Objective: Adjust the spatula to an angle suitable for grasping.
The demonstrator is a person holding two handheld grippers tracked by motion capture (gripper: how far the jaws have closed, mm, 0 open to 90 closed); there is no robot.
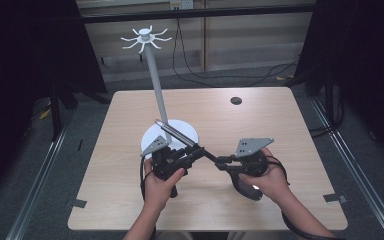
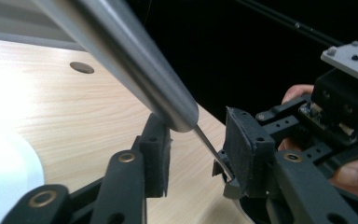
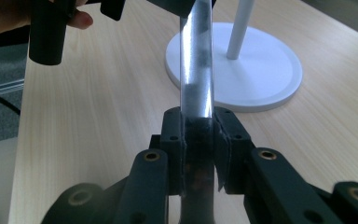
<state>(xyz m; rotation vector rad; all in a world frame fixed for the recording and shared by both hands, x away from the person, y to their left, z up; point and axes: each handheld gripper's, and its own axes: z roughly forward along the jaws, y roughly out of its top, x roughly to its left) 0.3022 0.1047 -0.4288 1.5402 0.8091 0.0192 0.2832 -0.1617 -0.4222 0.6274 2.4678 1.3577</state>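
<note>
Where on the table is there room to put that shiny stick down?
There is bare wood on the right, between the right tongs and the table's right edge, and at the back around the little round hole. The left strip beside the white stand is free too. It is crowded in the front middle, where both tongs and the metal rod meet.

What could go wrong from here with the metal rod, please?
The right gripper alone clamps the metal rod, near one end, so it may pivot or slip. The pads of the left gripper are not yet on it; closing off-centre could push it against the tall white stand nearby.
</note>
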